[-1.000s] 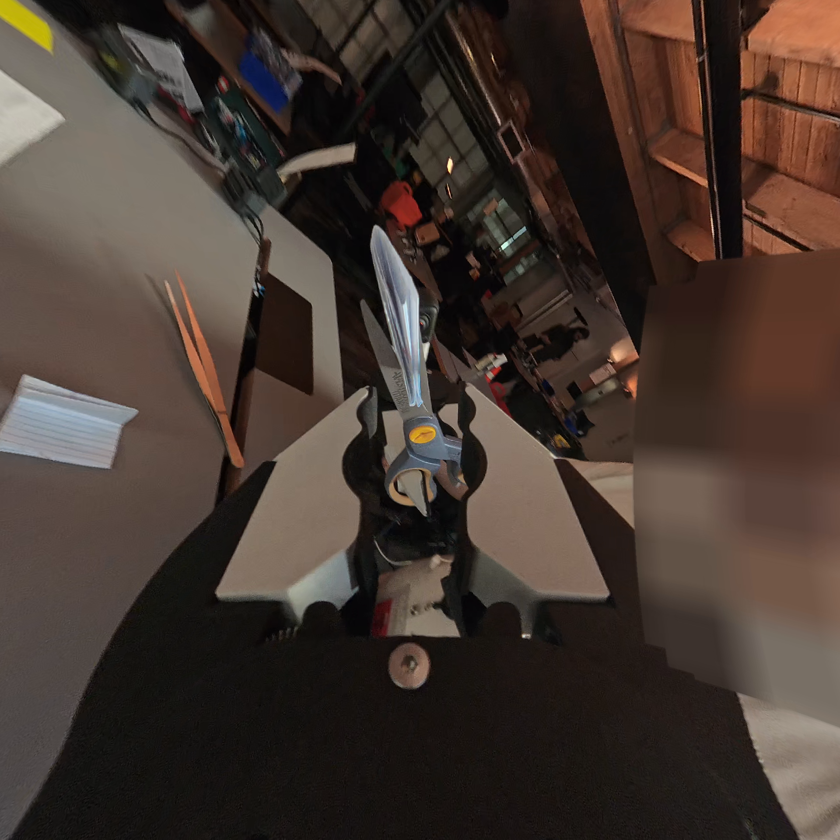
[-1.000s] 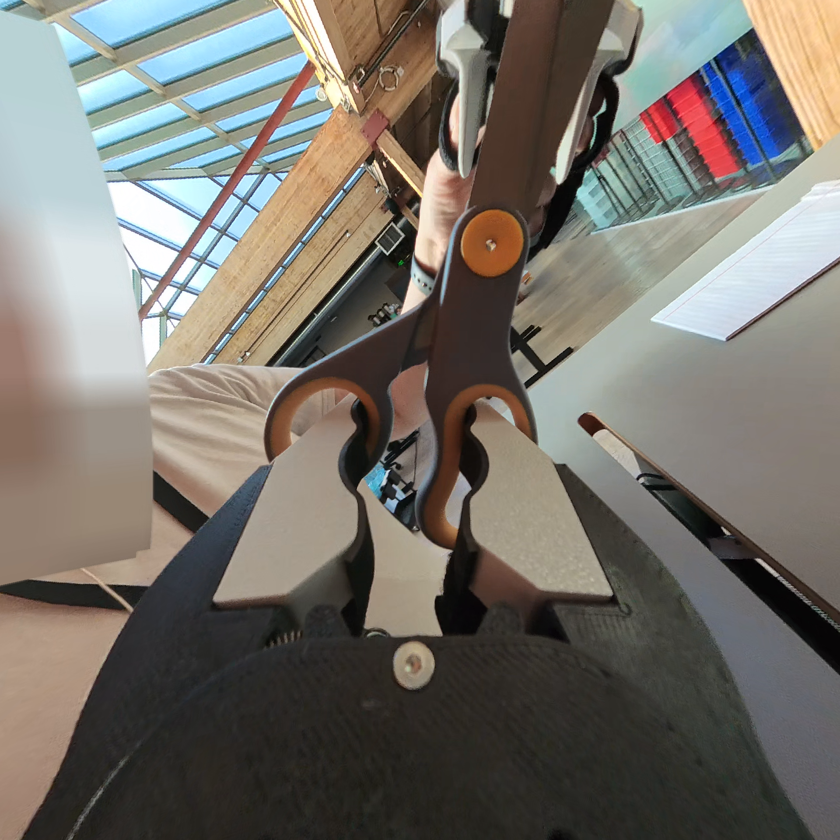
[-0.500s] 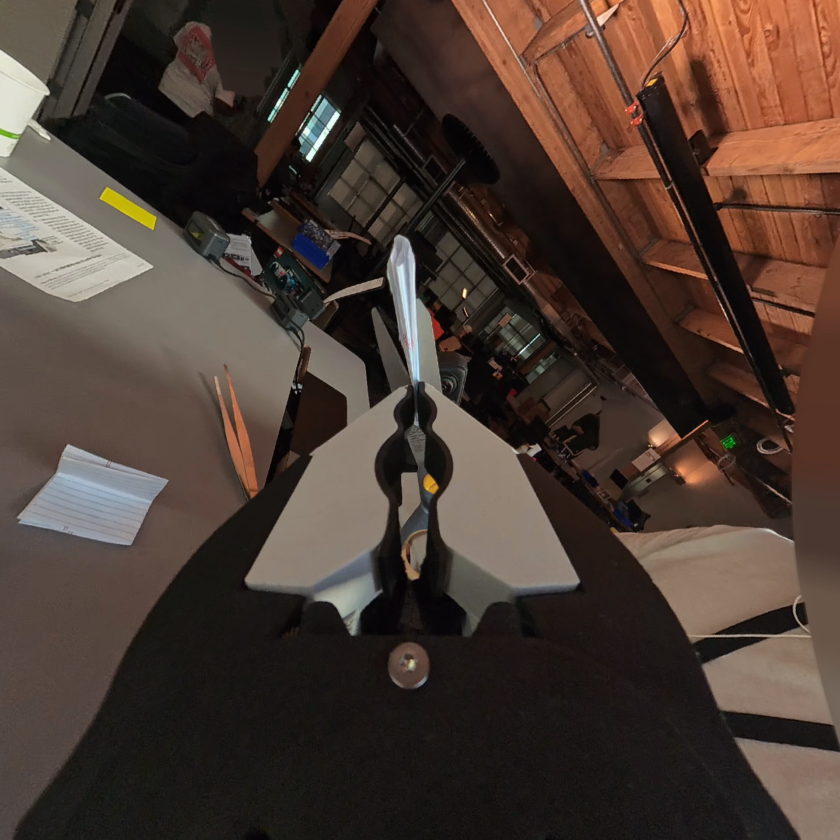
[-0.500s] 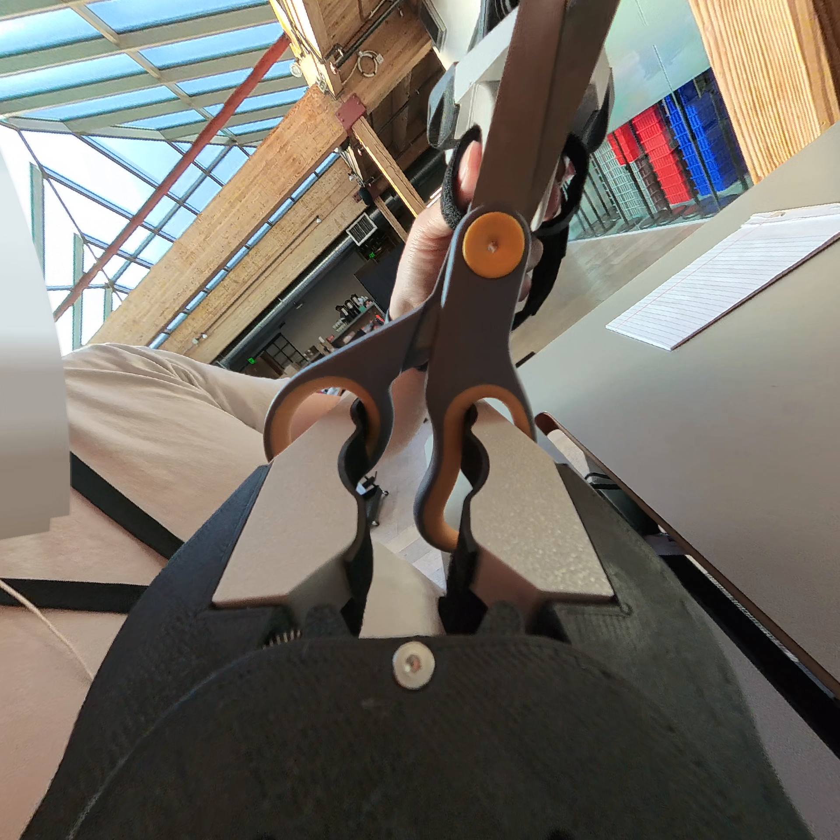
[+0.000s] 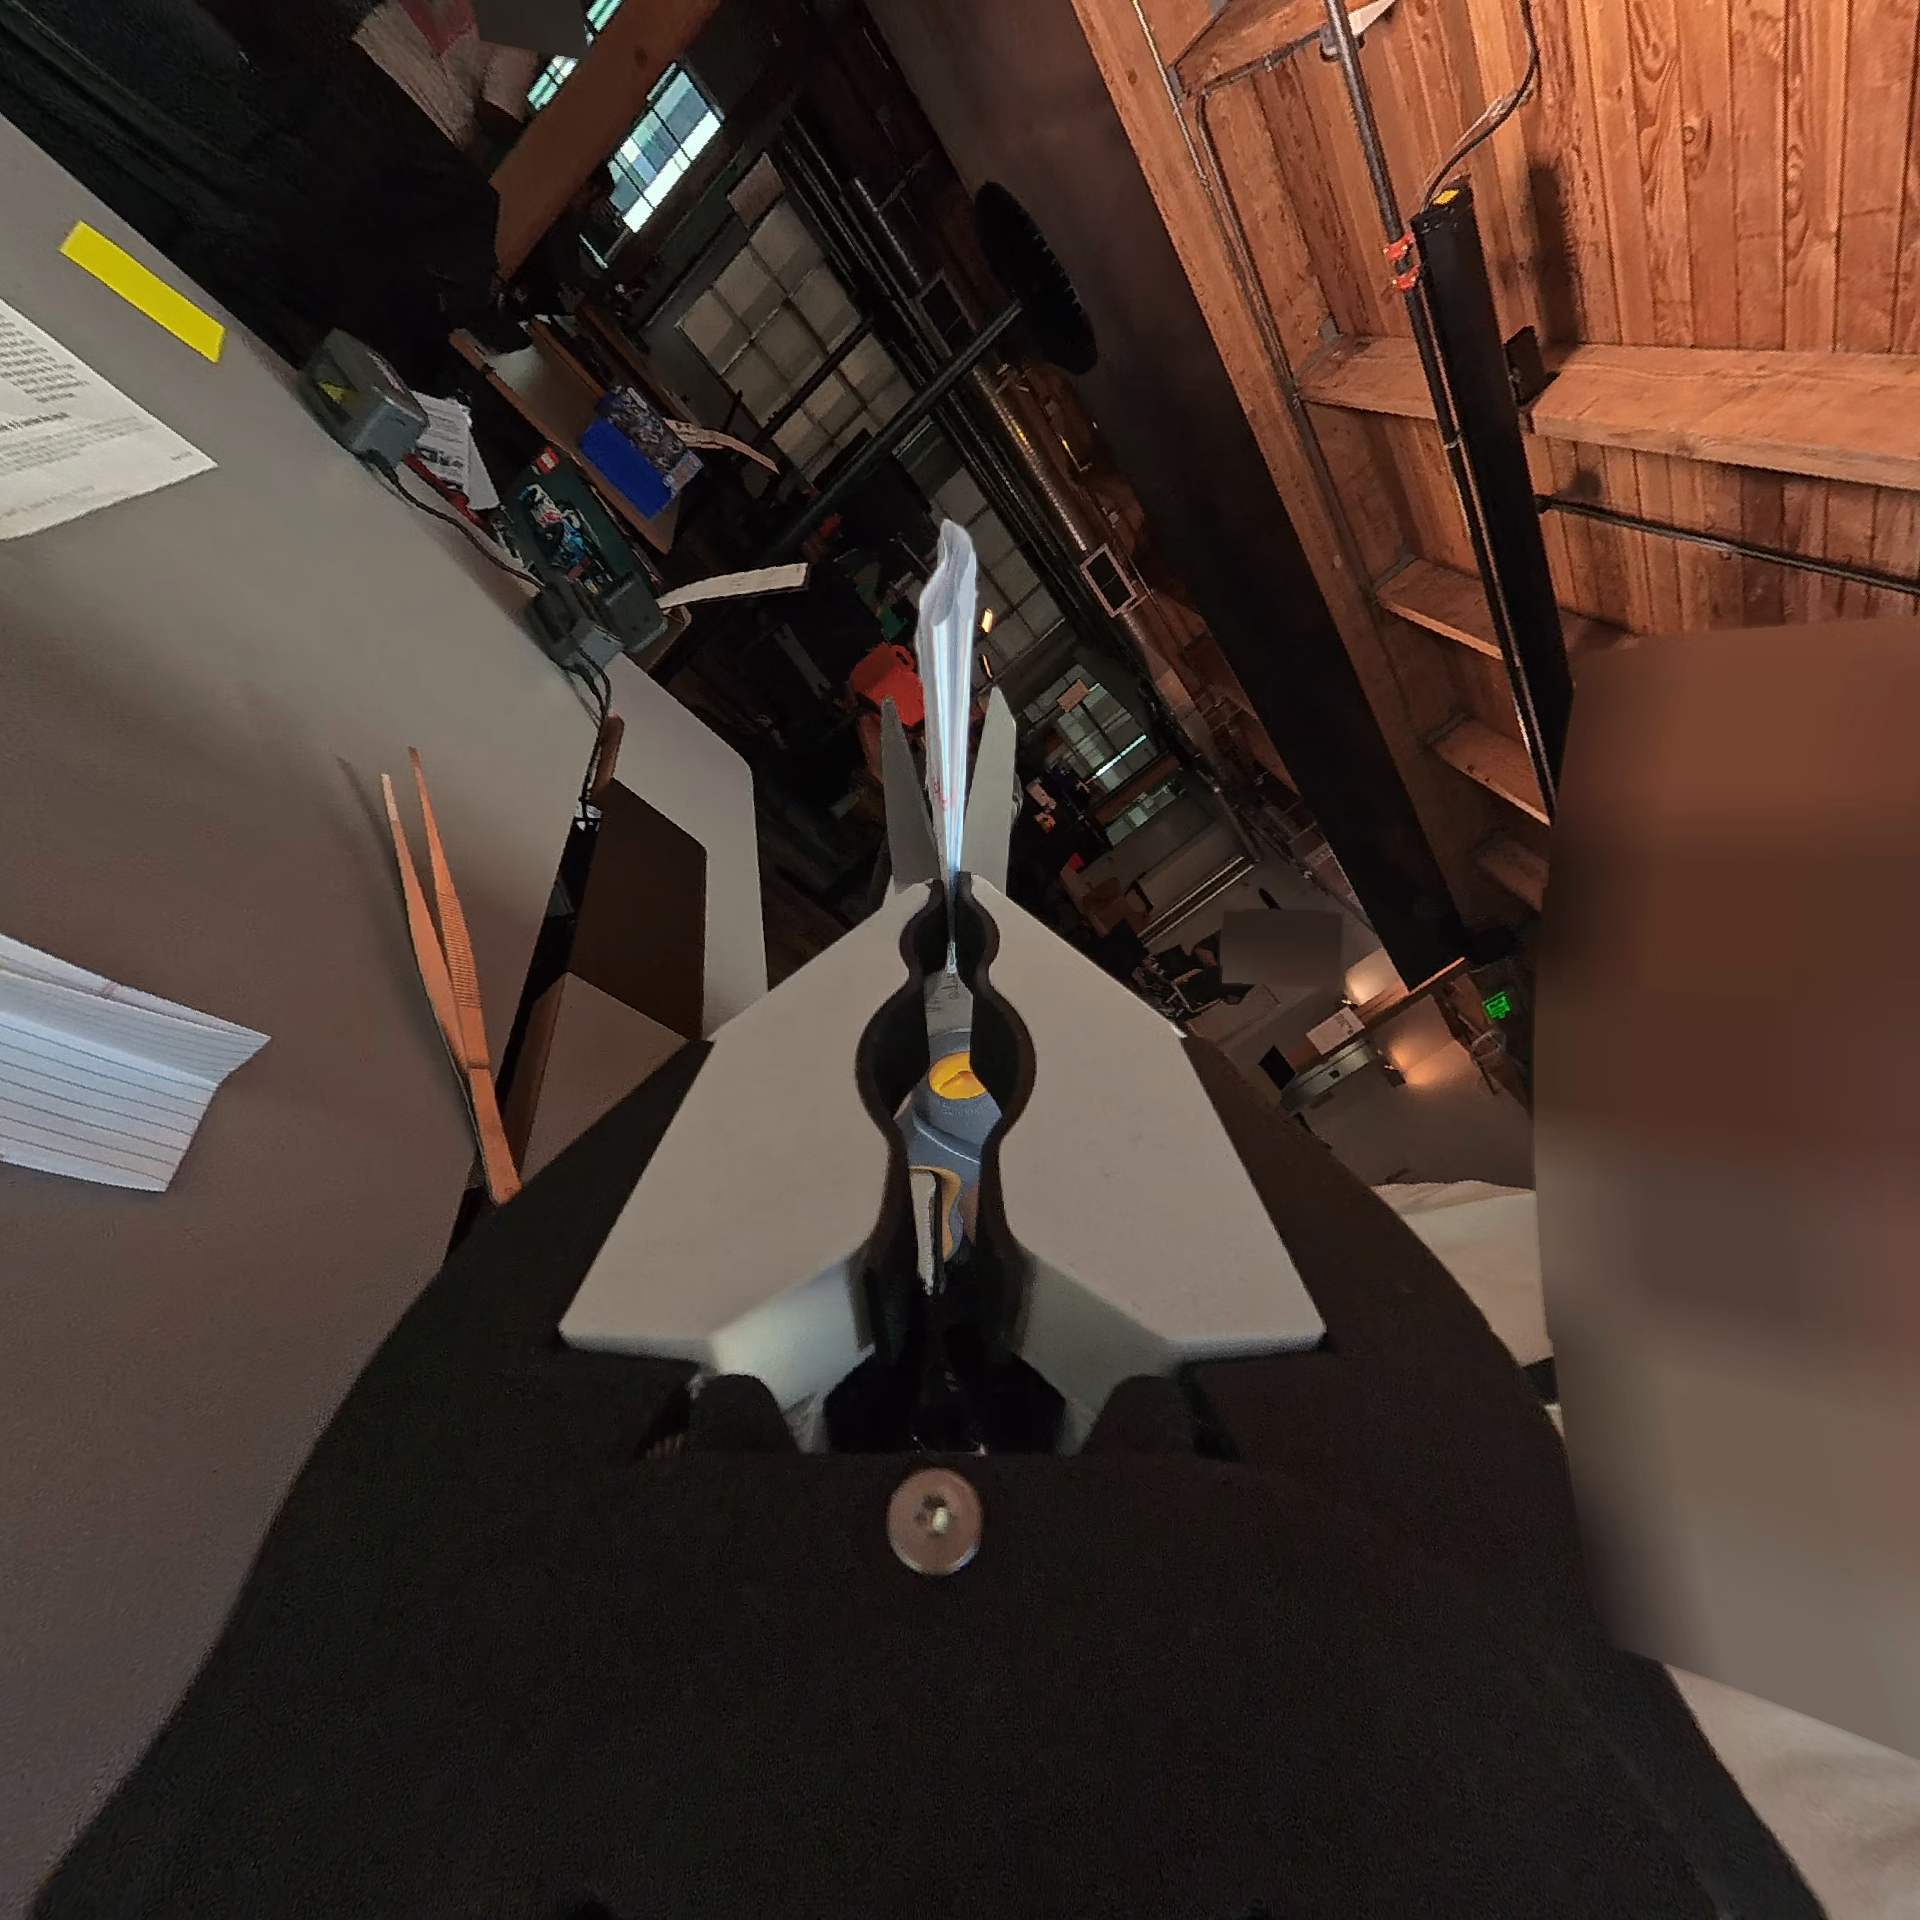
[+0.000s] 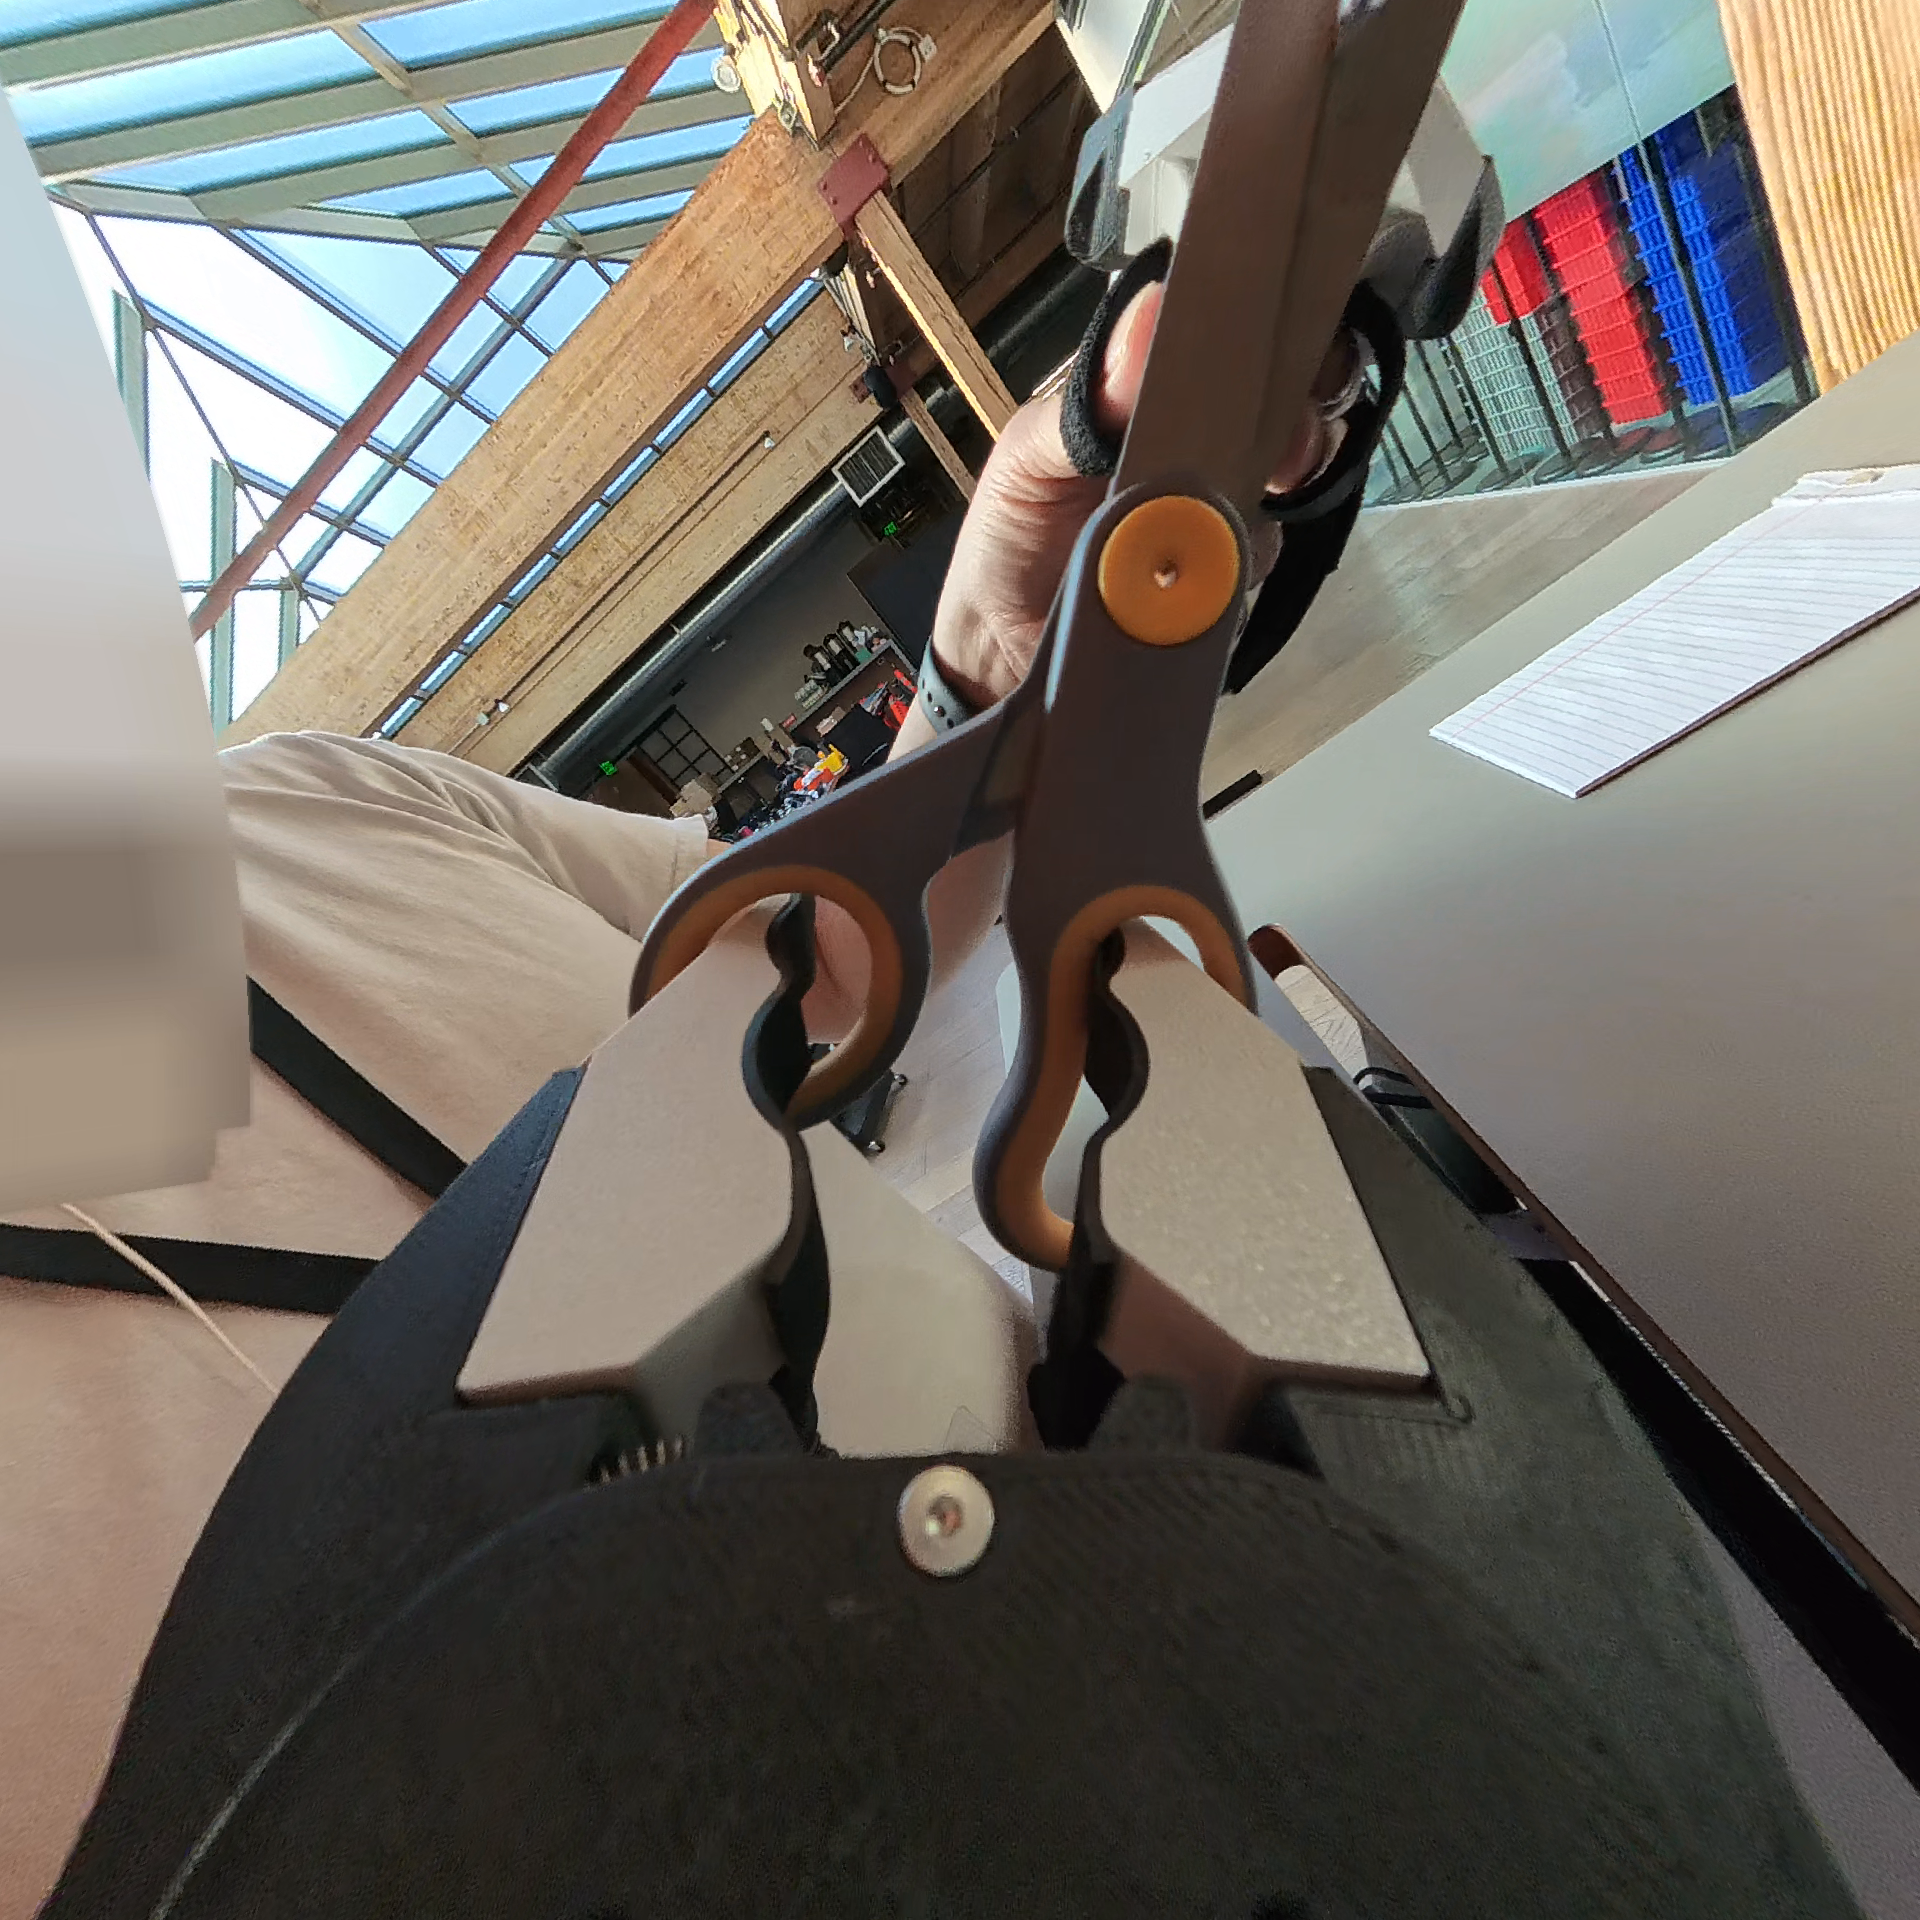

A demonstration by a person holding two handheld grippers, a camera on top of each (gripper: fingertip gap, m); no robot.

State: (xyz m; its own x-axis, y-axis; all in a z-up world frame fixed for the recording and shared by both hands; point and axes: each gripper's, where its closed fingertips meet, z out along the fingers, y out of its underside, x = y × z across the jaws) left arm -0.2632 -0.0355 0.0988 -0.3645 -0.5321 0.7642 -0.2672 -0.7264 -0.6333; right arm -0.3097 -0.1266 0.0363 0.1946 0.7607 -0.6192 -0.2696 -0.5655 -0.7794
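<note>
Left of the left gripper point(image 5: 948, 894), a grey tabletop point(image 5: 260, 727) carries a folded white lined card point(image 5: 94, 1081). A pair of slim wooden tweezers point(image 5: 447, 966) lies nearer the gripper. Farther off are a printed paper sheet point(image 5: 62, 436) and a yellow tape strip point(image 5: 140, 291). Right of the right gripper point(image 6: 951, 935), a white lined notepad point(image 6: 1683, 644) rests on a grey table surface point(image 6: 1558, 1039).

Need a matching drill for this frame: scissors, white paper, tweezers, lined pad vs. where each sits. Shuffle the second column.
Things
1. scissors
2. white paper
3. tweezers
4. lined pad

Places
A. lying on the grey table near its edge, left wrist view
B. handle loops over both fingers of the open right gripper
C. flat on the table, right wrist view
D. pinched in the shut left gripper, between the open blades

Pairs: 1-B, 2-D, 3-A, 4-C
</note>
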